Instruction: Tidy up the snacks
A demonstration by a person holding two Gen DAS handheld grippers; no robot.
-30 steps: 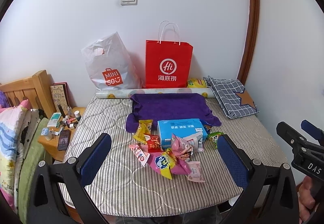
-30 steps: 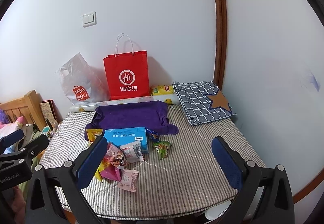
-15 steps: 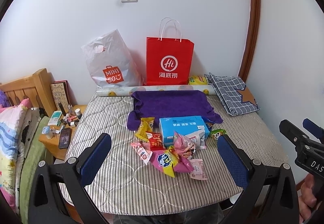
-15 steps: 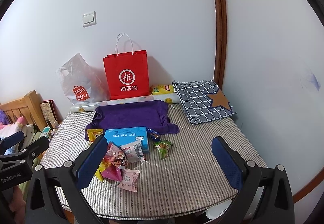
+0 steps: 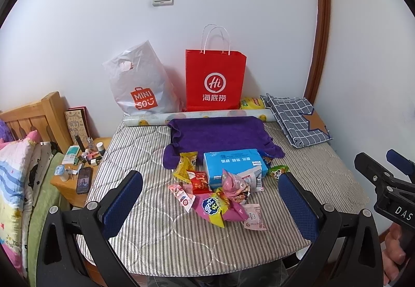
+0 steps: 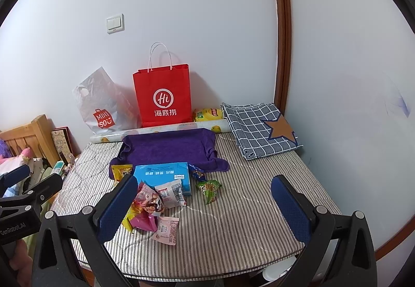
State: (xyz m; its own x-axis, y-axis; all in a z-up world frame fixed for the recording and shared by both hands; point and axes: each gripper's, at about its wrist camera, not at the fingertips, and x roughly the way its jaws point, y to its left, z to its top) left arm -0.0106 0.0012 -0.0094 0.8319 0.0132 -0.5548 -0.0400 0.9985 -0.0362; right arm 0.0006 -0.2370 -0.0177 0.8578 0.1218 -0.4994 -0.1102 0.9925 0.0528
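Both claws, left claw (image 5: 210, 198) and right claw (image 6: 205, 201), are wide open, and the snacks (image 5: 218, 191) lie just ahead, nearer the left one.

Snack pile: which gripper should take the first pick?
Left, probably. In its own view the snack pile sits centred between the open left gripper. The open right gripper faces bare mattress, with the pile off toward its left finger. Neither holds anything.
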